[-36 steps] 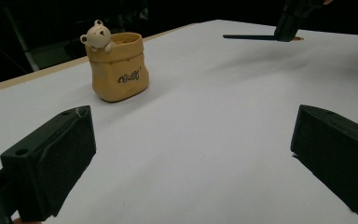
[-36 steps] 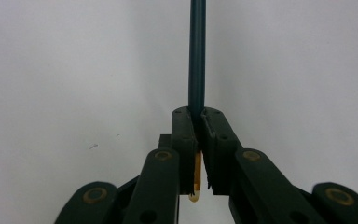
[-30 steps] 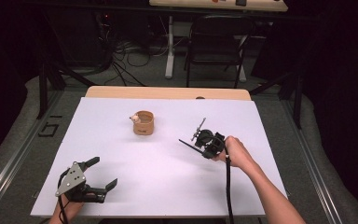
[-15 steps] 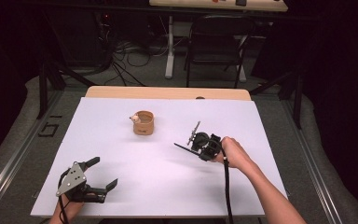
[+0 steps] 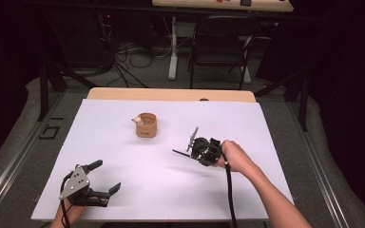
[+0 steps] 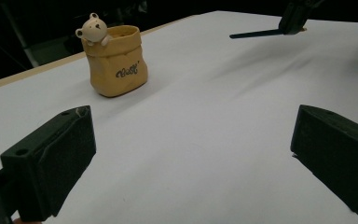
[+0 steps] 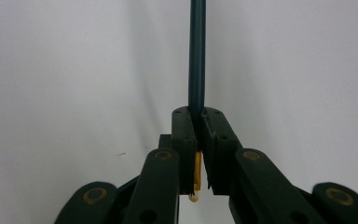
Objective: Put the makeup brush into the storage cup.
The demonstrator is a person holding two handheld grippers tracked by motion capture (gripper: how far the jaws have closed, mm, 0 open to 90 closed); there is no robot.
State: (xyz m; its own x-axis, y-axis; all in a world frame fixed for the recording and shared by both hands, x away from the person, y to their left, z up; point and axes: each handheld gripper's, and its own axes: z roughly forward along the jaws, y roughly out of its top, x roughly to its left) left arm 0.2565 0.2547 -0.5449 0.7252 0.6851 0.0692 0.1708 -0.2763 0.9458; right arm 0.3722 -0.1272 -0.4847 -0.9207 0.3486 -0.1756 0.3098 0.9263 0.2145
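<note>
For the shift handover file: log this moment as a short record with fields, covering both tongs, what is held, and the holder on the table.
surface: white table
right tongs: shut on the dark pencil, raised above the table
dark pencil: clamped near its yellowish end, long end sticking out past the jaws
left tongs: open, nothing between the jaws, low at the near left of the table
pen holder: tan, sack-shaped, upright, a small bear figure at its rim
pencil in holder: not yet
</note>
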